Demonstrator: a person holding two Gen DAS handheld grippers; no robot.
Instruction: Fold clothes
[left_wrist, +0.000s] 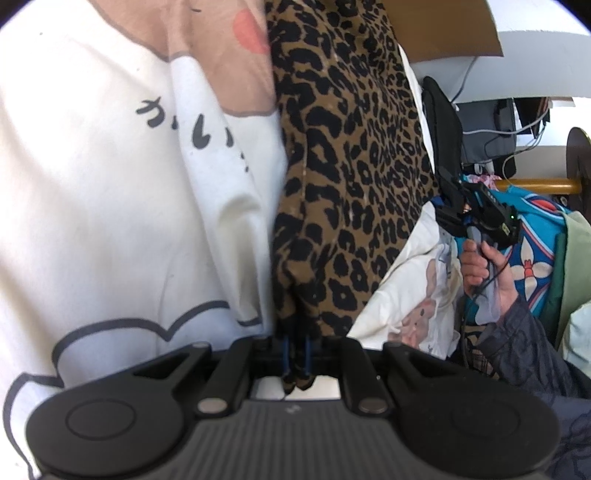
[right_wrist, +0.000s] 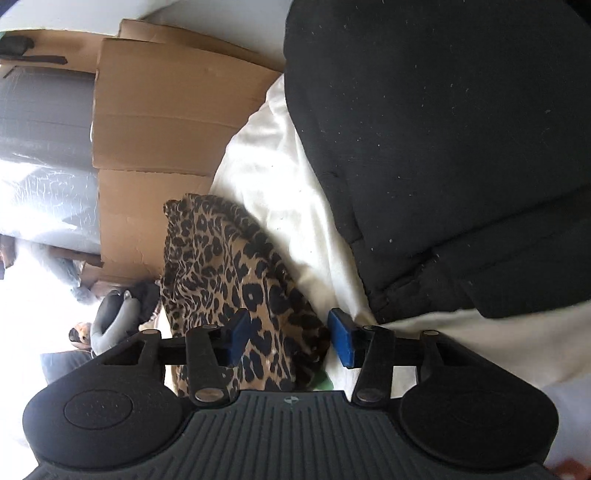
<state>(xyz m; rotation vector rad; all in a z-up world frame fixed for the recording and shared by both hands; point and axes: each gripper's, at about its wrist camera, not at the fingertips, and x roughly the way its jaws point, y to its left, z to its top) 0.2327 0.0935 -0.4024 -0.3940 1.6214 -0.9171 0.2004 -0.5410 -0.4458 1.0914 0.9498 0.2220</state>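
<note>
Leopard-print garment (left_wrist: 347, 177) pinched by left gripper (left_wrist: 296, 356); right gripper (right_wrist: 290, 339) spread.

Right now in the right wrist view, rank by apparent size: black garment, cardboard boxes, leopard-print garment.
1. Black garment, filling the upper right, though it lies close to the camera.
2. Cardboard boxes, stacked further back, so their true size is unsure.
3. Leopard-print garment, partly hidden behind the open right gripper.
</note>
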